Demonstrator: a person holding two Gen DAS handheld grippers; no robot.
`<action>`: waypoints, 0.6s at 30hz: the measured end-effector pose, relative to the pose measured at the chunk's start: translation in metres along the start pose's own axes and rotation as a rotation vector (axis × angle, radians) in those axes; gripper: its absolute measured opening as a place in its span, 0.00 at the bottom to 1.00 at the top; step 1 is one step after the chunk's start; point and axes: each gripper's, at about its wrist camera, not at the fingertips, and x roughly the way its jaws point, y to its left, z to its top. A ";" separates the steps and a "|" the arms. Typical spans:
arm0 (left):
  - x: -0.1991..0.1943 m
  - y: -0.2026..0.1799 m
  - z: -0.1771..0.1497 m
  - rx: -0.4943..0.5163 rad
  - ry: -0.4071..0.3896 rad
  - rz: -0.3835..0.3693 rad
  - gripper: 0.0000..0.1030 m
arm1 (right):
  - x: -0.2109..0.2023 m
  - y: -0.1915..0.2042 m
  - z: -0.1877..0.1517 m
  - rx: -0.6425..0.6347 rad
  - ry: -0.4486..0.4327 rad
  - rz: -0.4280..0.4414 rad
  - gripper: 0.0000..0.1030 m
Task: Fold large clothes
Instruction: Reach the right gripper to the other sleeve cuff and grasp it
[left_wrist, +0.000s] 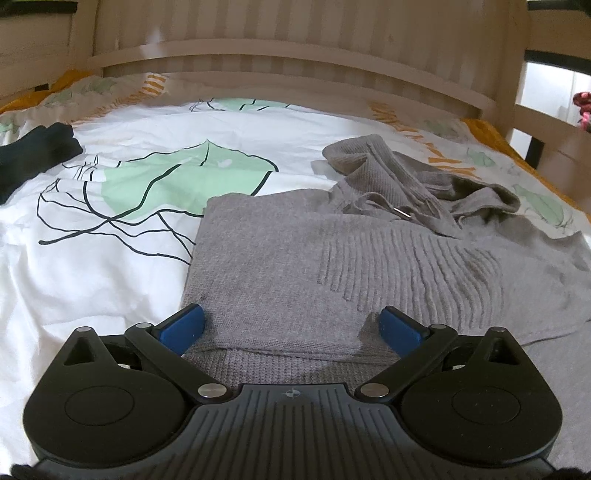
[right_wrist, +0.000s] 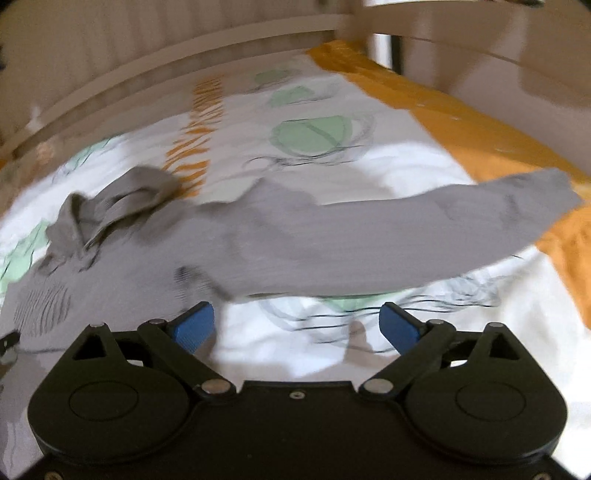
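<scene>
- Right now I see a bed (left_wrist: 92, 266) with a white duvet cover printed with pale green leaves and thin black line drawings, plus orange-striped patches toward its far edge.
- An orange sheet (right_wrist: 480, 136) shows along the bed's right border in my right wrist view.
- Beyond the mattress stands a pale wooden slatted bed frame (left_wrist: 295, 51), curving across the top of both views; a bright gap shows past its right post.
- My left gripper (left_wrist: 291, 328) hovers low over the grey knitted sweater (left_wrist: 332, 258), jaws spread wide with nothing between them; the blue pads sit just above the near folded hem.
- That sweater lies right of centre on the bed, its left side folded in to a straight edge, ribbed lines across the chest, and the hood (left_wrist: 406, 184) bunched at the far end with a metal-tipped drawstring.
- My right gripper (right_wrist: 297, 326) is likewise wide apart and holding nothing, over bare duvet just beside the garment; this view is blurred.
- One sleeve (right_wrist: 424, 236) stretches rightward, its end reaching the orange sheet.
- Some dark clothing (left_wrist: 33, 158) lies at the bed's far left, well apart from the sweater.
</scene>
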 end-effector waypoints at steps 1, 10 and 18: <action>0.000 -0.001 0.001 0.003 0.003 0.003 1.00 | 0.000 -0.013 0.002 0.036 -0.001 -0.006 0.93; -0.033 -0.036 0.030 -0.055 -0.003 -0.127 0.98 | -0.005 -0.105 0.017 0.224 -0.057 -0.072 0.93; -0.030 -0.139 0.045 0.047 0.013 -0.332 0.98 | -0.001 -0.153 0.027 0.279 -0.098 -0.122 0.88</action>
